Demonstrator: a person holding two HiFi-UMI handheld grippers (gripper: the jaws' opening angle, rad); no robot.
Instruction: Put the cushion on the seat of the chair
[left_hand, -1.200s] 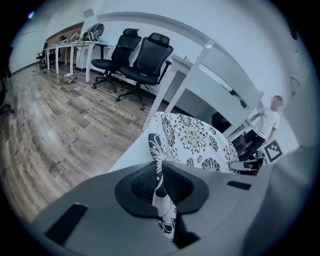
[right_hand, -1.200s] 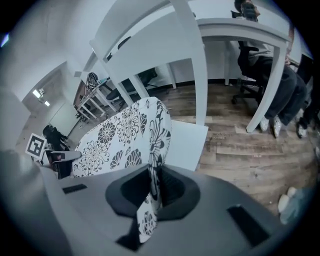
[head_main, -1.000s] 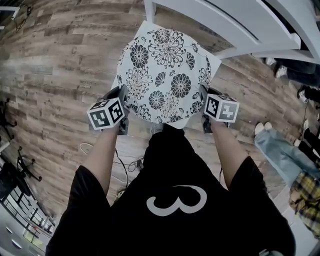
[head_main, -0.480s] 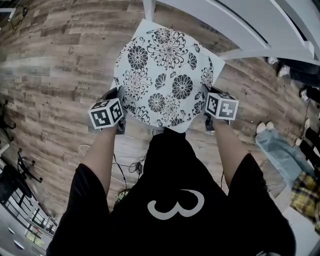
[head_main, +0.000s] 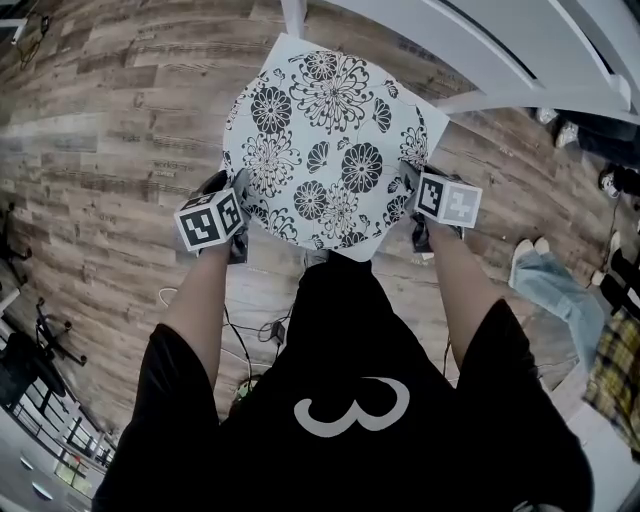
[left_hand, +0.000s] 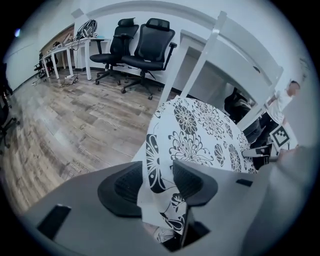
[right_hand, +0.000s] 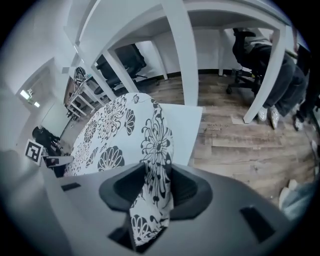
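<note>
Beneath the cushion (head_main: 325, 140), wood-plank floor (head_main: 110, 150)

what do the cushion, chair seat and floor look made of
The cushion: soft matte fabric, black floral print on white; its edge bunches where pinched.
The chair seat: hard, smooth white panel, perhaps painted wood or plastic.
The floor: wood-grain planks with seams; wood or laminate, can't tell.

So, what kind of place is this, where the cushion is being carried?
Most likely an office or shared workroom: black swivel office chairs stand by white desks, and the floor is wood-look planks.
</note>
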